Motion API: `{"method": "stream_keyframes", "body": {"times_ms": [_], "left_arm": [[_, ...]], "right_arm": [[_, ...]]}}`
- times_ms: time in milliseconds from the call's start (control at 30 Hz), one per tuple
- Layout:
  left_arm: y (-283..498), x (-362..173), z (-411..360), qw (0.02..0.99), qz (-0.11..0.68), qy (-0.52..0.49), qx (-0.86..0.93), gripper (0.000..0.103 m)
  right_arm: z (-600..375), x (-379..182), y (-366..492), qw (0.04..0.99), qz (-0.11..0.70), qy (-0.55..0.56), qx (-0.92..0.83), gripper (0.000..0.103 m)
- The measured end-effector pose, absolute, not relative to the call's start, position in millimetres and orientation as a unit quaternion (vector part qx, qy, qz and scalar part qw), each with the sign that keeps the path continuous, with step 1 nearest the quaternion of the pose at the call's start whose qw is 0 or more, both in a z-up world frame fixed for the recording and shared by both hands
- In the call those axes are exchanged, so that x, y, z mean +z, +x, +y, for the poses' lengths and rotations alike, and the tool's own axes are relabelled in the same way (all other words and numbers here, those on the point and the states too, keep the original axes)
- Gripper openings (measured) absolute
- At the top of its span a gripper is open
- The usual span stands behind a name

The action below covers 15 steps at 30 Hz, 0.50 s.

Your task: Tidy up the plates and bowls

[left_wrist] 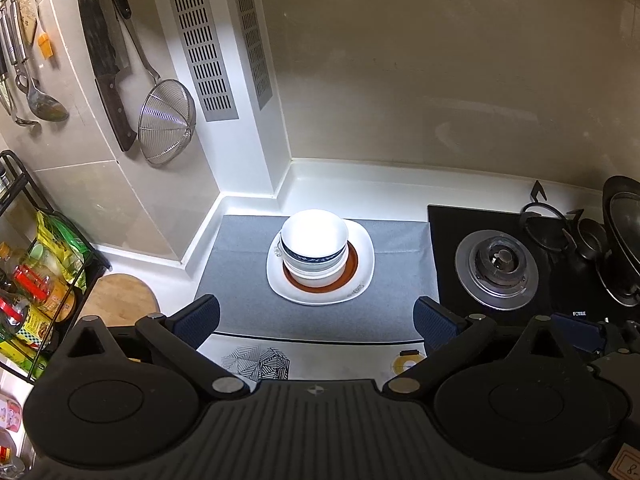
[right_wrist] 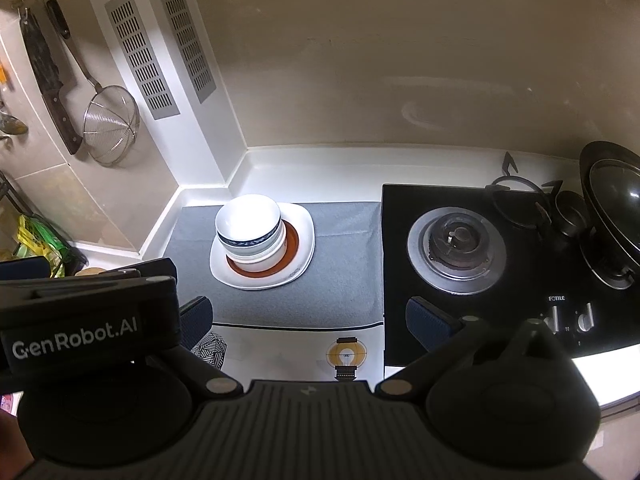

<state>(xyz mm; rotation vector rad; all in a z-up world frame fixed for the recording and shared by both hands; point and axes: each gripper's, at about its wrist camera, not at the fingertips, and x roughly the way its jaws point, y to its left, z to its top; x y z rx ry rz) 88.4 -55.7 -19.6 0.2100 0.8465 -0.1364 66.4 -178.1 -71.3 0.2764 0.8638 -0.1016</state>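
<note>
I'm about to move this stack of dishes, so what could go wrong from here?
1. The bowls sit nested high on the brown-rimmed plate and white square plate; tilting the stack could slide them off.
2. The gas burner and wok stand close on the right; a wide swing might hit them.

Dim, warm-toned kitchen, lit from above. Blown-out glare inside the top bowl [left_wrist: 314, 229]. Strong fisheye bending and dark vignetting toward edges.
</note>
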Motion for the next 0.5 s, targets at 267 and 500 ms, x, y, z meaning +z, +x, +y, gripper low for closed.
{"method": "stream_keyframes", "body": {"times_ms": [267,500], "left_arm": [[96,-23,-50,0.902,0.415,0.100,-0.071,0.103],[107,-27,-34,0.901,0.418,0.089,-0.074,0.103]], "right_arm": [[-170,-74,73,0.896,0.422,0.127,-0.052,0.103],[-155,-75,86,0.896,0.426,0.114,-0.054,0.103]]}}
